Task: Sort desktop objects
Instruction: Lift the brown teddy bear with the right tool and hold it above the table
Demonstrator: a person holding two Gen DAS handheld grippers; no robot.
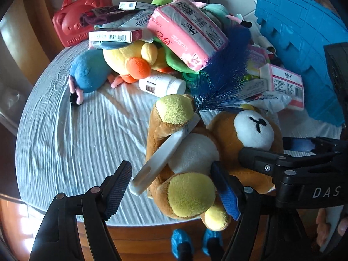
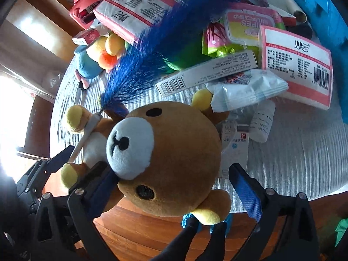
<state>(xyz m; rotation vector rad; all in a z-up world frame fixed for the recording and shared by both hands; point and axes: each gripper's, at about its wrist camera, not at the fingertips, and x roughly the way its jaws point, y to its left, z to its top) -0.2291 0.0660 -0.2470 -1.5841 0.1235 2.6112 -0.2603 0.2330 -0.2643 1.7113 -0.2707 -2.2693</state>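
A brown plush bear (image 1: 195, 152) lies on its back at the near edge of the round table (image 1: 76, 119). A blue-bristled brush with a white handle (image 1: 165, 150) lies across its body. My left gripper (image 1: 174, 193) is open, its jaws on either side of the bear's legs and the brush handle. My right gripper (image 2: 174, 187) is open around the bear's head (image 2: 165, 152); its left pad touches the muzzle side and its right pad stands apart. The right gripper also shows in the left wrist view (image 1: 271, 152) beside the head.
A pile fills the far half of the table: pink tissue packs (image 1: 187, 32), a yellow duck plush (image 1: 130, 58), a blue plush (image 1: 91, 69), a white bottle (image 1: 163, 84), boxes and wipes (image 2: 250, 26). A red basket (image 1: 71, 21) stands far left, a blue crate (image 1: 304, 43) right.
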